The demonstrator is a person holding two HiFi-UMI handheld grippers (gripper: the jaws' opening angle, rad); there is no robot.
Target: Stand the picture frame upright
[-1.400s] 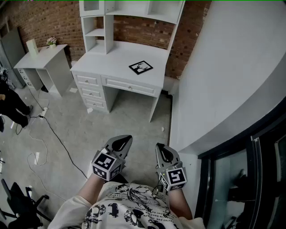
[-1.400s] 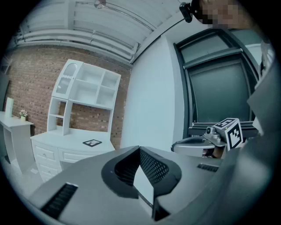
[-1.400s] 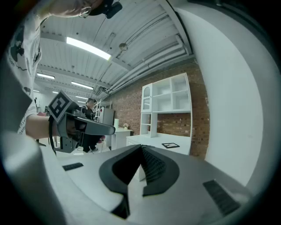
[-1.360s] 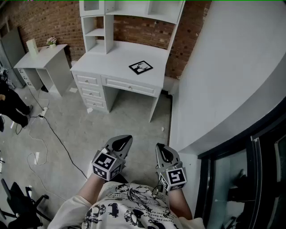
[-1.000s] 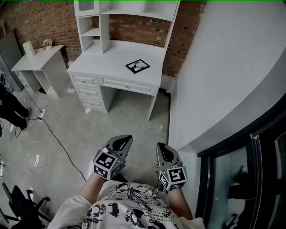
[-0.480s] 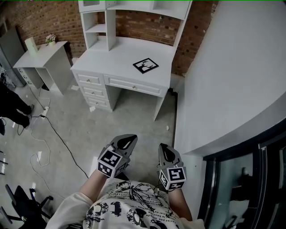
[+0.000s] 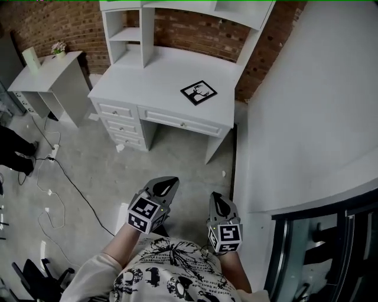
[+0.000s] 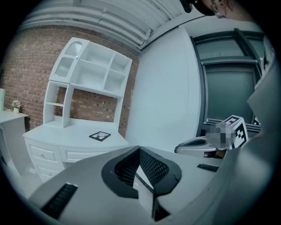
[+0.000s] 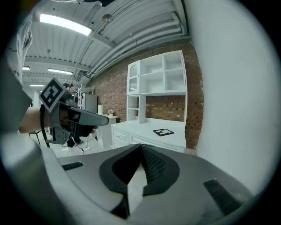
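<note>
A black picture frame (image 7: 198, 92) with a deer print lies flat on the right part of the white desk (image 7: 147, 76). It also shows small and flat in the left gripper view (image 8: 100, 136) and the right gripper view (image 9: 163, 132). My left gripper (image 7: 168, 182) and right gripper (image 7: 216, 200) hang over the floor well short of the desk, both shut and holding nothing. Each points toward the desk, close to my body.
The desk carries a white shelf hutch (image 7: 177, 9) against a brick wall (image 7: 195, 35). A smaller white table (image 7: 44, 68) stands at the left. Cables (image 7: 59, 177) trail across the grey floor. A white curved wall (image 7: 307, 100) rises at the right.
The desk and frame have come closer and lower in the head view. Both grippers stay shut and have moved forward with me toward the desk.
</note>
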